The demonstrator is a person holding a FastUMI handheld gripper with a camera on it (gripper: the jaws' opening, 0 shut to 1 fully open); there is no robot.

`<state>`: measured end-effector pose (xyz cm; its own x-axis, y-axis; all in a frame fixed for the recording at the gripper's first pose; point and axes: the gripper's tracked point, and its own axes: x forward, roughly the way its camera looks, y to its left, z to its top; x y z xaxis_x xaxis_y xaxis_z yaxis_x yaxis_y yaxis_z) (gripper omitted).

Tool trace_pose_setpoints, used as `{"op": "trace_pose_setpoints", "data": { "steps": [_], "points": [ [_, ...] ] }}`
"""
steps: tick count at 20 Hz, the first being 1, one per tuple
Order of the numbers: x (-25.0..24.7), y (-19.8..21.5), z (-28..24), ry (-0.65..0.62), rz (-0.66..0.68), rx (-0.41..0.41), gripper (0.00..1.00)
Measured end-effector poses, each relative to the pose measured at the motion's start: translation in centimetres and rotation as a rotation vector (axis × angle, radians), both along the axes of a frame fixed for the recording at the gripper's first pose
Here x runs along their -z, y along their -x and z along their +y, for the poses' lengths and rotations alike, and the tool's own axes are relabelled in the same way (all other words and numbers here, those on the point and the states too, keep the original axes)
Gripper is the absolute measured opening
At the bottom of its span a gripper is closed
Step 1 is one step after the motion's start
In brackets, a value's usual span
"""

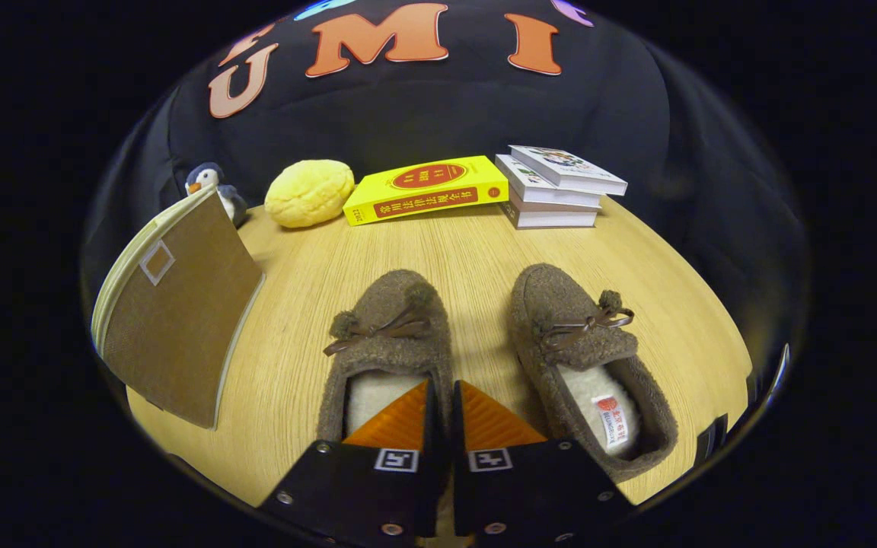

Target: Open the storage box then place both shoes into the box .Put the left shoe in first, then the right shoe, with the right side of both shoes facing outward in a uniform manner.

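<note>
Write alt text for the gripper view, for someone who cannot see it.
The gripper, fingers nearly closed on the side wall of the left of two brown fleece slippers, the other slipper beside it on a pale wooden table. A brown fabric storage box stands left; beyond lie a yellow book, stacked books, a yellow plush and a toy penguin.

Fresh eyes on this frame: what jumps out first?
The pair of brown fuzzy slippers: the left slipper has its right wall pinched between the gripper fingers, the right slipper sits beside it on the wooden table. To the left, the brown storage box stands with its lid raised. Beyond the shoes, a yellow book lies between a yellow bun-shaped plush and a stack of books.
</note>
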<state>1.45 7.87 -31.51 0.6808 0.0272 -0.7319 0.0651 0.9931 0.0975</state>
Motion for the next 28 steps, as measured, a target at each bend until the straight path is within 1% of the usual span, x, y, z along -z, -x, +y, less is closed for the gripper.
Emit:
{"op": "trace_pose_setpoints", "data": {
  "steps": [1,4,9,15,19,22,25,28],
  "points": [
    [-0.2,0.0,0.0,-0.008,0.000,0.007,0.05],
    [-1.3,-0.2,0.0,0.010,-0.016,0.021,0.01],
    [-5.8,-0.7,0.9,0.044,-0.074,0.021,0.00],
    [-14.2,-2.2,4.6,-0.002,-0.165,0.028,0.00],
    [-20.7,-3.6,9.1,-0.052,-0.240,0.016,0.00],
    [-23.9,-4.4,13.5,-0.093,-0.279,-0.010,0.01],
    [-25.0,-4.9,18.8,-0.139,-0.283,-0.046,0.01],
    [-23.5,-4.9,24.2,-0.171,-0.249,-0.080,0.01]
  ]
}}
